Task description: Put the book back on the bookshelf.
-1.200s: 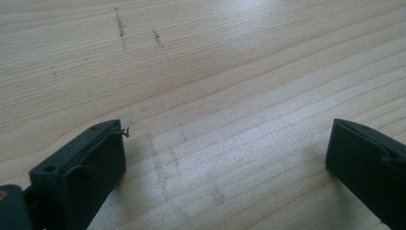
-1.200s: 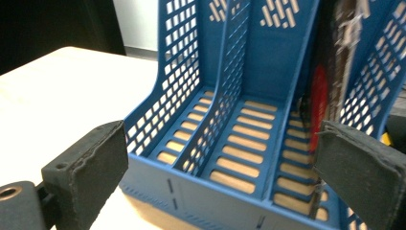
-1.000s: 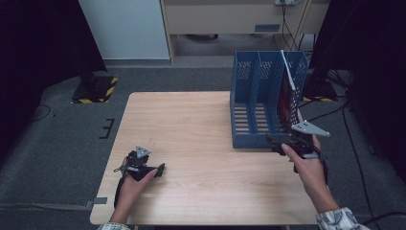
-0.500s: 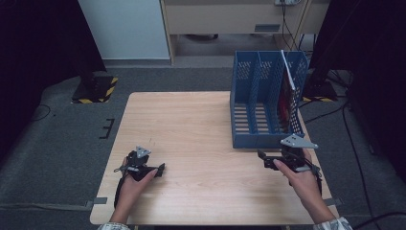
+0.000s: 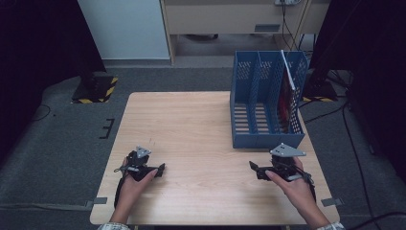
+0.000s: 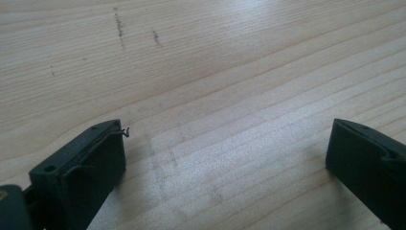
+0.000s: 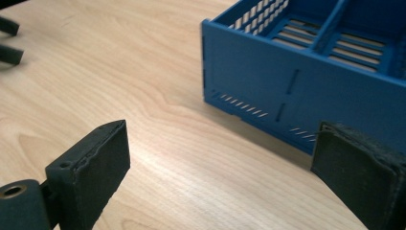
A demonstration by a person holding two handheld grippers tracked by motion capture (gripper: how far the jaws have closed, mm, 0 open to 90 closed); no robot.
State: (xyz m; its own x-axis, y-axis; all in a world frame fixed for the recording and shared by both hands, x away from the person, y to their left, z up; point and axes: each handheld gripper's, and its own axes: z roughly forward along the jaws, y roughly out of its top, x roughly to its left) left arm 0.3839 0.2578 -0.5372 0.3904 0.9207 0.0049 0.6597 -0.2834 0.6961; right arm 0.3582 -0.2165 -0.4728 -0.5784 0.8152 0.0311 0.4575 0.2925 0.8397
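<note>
A blue three-slot file rack stands at the back right of the wooden table. A red folder with a white edge leans upright in its right-hand slot. My right gripper lies low in front of the rack, jaws pointing left, open with nothing between them. In the right gripper view its jaws frame bare wood, with the rack's front corner just beyond. My left gripper rests near the front left, open over bare wood.
The left gripper's jaw tips show far off in the right gripper view. A yellow-and-black striped base sits on the floor at the back left. Cables run along the floor to the right of the table.
My right gripper has drawn back from the rack's right slot toward the front edge and come down to the table. The left gripper has stayed put.
</note>
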